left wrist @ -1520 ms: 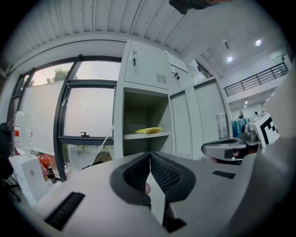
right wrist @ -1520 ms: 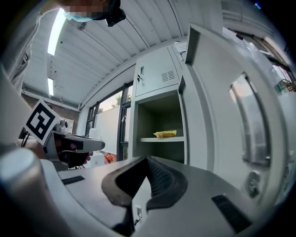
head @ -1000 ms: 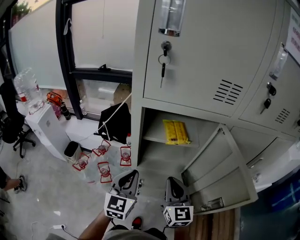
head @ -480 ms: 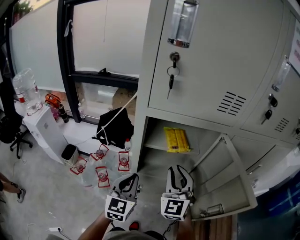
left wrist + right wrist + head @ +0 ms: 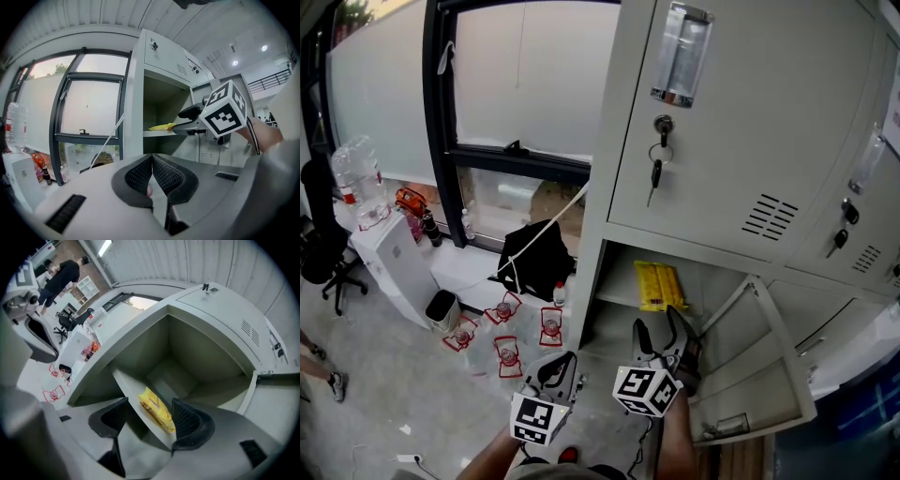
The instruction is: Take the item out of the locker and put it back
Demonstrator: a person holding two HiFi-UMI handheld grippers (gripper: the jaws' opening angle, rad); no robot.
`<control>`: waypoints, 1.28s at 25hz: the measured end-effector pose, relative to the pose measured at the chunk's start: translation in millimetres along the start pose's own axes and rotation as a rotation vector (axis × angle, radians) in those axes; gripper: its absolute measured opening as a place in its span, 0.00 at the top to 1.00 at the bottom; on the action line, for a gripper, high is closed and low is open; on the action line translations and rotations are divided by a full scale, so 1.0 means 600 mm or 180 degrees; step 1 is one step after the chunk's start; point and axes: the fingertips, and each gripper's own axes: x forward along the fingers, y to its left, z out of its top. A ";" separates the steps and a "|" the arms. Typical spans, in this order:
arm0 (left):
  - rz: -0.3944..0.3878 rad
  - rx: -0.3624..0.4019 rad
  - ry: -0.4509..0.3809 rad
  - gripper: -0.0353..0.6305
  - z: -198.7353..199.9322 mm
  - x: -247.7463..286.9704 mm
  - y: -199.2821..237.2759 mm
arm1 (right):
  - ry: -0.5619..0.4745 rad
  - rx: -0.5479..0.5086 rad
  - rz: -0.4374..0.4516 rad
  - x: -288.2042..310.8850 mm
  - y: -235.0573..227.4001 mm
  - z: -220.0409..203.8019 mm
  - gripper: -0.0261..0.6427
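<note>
A yellow packet (image 5: 658, 283) lies on the shelf (image 5: 619, 298) of the open lower locker compartment. My right gripper (image 5: 659, 324) reaches toward the shelf's front edge, rolled on its side. Its jaws have just been opening and now stand wide, with nothing pressed between them. In the right gripper view the yellow packet (image 5: 157, 409) shows on the shelf edge (image 5: 136, 411), just ahead of the right gripper (image 5: 150, 404). My left gripper (image 5: 554, 367) hangs lower and to the left, shut and empty. The left gripper (image 5: 152, 161) looks at the locker, the right gripper (image 5: 187, 124) and the packet (image 5: 161, 126).
The compartment's door (image 5: 759, 361) hangs open to the right. Above it is a closed locker door with a key (image 5: 655, 174) in its lock. A black bag (image 5: 534, 253), small red-labelled bottles (image 5: 504, 328), a white box (image 5: 394, 258) and an office chair (image 5: 323, 253) stand to the left.
My right gripper has risen toward the shelf, rolled onto its side, and its jaws went from shut to wide open. The left gripper has stayed in place.
</note>
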 end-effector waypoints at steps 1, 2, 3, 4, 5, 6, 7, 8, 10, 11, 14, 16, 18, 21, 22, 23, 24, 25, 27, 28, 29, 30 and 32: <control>0.0010 -0.0003 0.0006 0.91 -0.001 -0.001 0.003 | 0.0057 -0.0076 -0.0019 0.008 0.000 -0.004 0.54; 0.0018 -0.0007 0.0009 0.91 -0.001 -0.002 0.005 | 0.0115 -0.0140 -0.0028 0.016 0.001 -0.008 0.54; 0.0024 -0.0013 0.0012 0.91 -0.002 -0.002 0.007 | 0.0170 -0.0189 -0.0029 0.023 0.001 -0.012 0.53; 0.0032 -0.0020 0.0016 0.91 -0.003 -0.003 0.009 | 0.0222 -0.0228 -0.0027 0.031 0.002 -0.017 0.53; 0.0040 -0.0026 0.0021 0.91 -0.004 -0.003 0.011 | 0.0268 -0.0256 -0.0026 0.039 0.002 -0.021 0.53; 0.0048 -0.0033 0.0027 0.91 -0.005 -0.002 0.013 | 0.0304 -0.0269 -0.0027 0.046 0.002 -0.025 0.53; 0.0051 -0.0040 0.0034 0.91 -0.006 -0.002 0.014 | 0.0330 -0.0271 -0.0028 0.052 0.002 -0.028 0.53; 0.0051 -0.0046 0.0039 0.91 -0.007 -0.001 0.014 | 0.0346 -0.0266 -0.0031 0.056 0.002 -0.030 0.53; 0.0046 -0.0052 0.0044 0.91 -0.008 0.000 0.015 | 0.0368 -0.0273 -0.0048 0.061 0.002 -0.034 0.53; 0.0046 -0.0052 0.0048 0.91 -0.009 0.001 0.015 | 0.0379 -0.0289 -0.0065 0.063 0.001 -0.035 0.53; 0.0060 -0.0057 0.0061 0.91 -0.012 0.001 0.020 | 0.0430 -0.0357 -0.0127 0.062 -0.003 -0.039 0.66; 0.0073 -0.0069 0.0065 0.91 -0.013 0.001 0.022 | 0.0444 -0.0395 -0.0173 0.058 -0.008 -0.039 0.78; 0.0080 -0.0075 0.0066 0.91 -0.012 0.000 0.024 | 0.0456 -0.0444 -0.0188 0.056 -0.012 -0.039 0.85; 0.0083 -0.0071 0.0057 0.91 -0.011 -0.003 0.024 | 0.0478 -0.0500 -0.0186 0.056 -0.012 -0.039 0.88; 0.0086 -0.0071 0.0056 0.91 -0.011 -0.004 0.024 | 0.0482 -0.0505 -0.0189 0.055 -0.011 -0.039 0.89; 0.0089 -0.0072 0.0057 0.91 -0.012 -0.005 0.025 | 0.0484 -0.0504 -0.0193 0.055 -0.011 -0.039 0.90; 0.0092 -0.0074 0.0058 0.91 -0.012 -0.006 0.026 | 0.0482 -0.0494 -0.0196 0.055 -0.011 -0.039 0.91; 0.0093 -0.0077 0.0059 0.91 -0.013 -0.006 0.027 | 0.0477 -0.0475 -0.0196 0.055 -0.011 -0.039 0.91; 0.0092 -0.0080 0.0058 0.91 -0.013 -0.007 0.026 | 0.0459 -0.0396 -0.0188 0.053 -0.014 -0.038 0.92; 0.0090 -0.0080 0.0055 0.91 -0.012 -0.008 0.026 | 0.0446 -0.0332 -0.0186 0.052 -0.016 -0.037 0.92; 0.0088 -0.0079 0.0050 0.91 -0.011 -0.008 0.025 | 0.0430 -0.0256 -0.0190 0.051 -0.019 -0.036 0.92; 0.0087 -0.0076 0.0045 0.91 -0.010 -0.008 0.025 | 0.0409 -0.0170 -0.0200 0.049 -0.023 -0.035 0.93; 0.0085 -0.0069 0.0030 0.91 -0.006 -0.009 0.025 | 0.0336 0.0065 -0.0224 0.046 -0.034 -0.030 0.93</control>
